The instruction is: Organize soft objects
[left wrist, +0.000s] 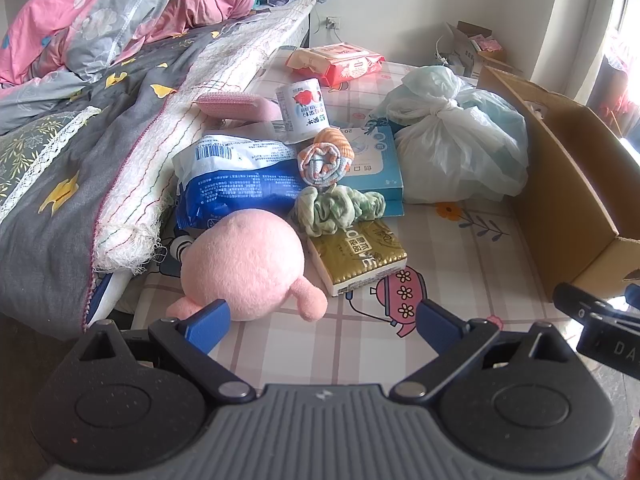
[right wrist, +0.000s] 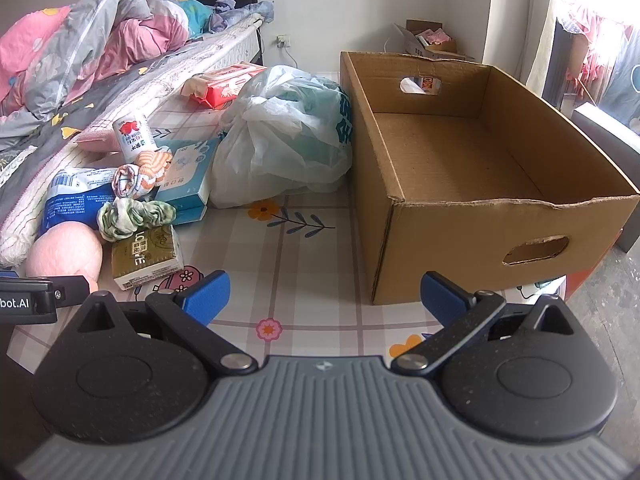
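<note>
Both grippers, left (left wrist: 322, 322) and right (right wrist: 325, 294), jaws wide, empty. Left: straddle pink plush (left wrist: 244, 262) mid-body, squeeze gently. Drop in cardboard box (right wrist: 472, 200).

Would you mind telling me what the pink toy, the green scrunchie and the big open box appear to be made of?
The pink toy looks like short-pile plush: a fuzzy, matte surface and rounded, stuffed shape. The green scrunchie seems to be gathered woven fabric, with soft ruffled folds. The open box is plain brown corrugated cardboard, matte, with ragged torn rims and punched handle holes.
</note>
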A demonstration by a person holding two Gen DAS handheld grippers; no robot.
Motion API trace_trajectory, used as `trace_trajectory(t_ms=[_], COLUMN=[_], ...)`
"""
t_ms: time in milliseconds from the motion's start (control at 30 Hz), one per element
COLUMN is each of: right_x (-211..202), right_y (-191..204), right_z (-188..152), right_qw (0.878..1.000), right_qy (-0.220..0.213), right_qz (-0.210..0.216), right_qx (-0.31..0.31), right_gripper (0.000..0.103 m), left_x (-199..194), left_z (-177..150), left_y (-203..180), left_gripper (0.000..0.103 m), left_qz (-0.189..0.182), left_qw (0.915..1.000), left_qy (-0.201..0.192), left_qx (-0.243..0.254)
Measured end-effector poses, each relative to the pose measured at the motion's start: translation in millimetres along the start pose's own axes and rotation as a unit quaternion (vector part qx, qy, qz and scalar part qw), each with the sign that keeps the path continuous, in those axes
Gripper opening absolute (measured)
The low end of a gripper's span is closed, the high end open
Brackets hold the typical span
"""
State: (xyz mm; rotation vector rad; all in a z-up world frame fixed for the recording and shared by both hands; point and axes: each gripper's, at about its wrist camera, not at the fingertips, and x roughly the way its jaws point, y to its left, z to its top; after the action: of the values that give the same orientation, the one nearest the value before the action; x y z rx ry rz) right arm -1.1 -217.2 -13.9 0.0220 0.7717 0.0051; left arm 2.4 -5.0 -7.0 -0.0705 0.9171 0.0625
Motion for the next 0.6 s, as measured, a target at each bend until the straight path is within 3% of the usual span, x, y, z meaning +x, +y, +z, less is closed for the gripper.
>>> trace_trajectory(t_ms=[600], right_x=[0.3], right_y=[-0.1], right_z=[0.8], right_qw=[1.0], right_qy=[0.002], right_qz=[0.001], right_qx=[0.0], right_gripper=[0.102], left_x=[0.2], left_z=[0.3], left_y=[-0.8], left_gripper=[0.1], left_qz=[0.001], left_qw=[1.0], left_qy=[0.0], left_qx=[0.001])
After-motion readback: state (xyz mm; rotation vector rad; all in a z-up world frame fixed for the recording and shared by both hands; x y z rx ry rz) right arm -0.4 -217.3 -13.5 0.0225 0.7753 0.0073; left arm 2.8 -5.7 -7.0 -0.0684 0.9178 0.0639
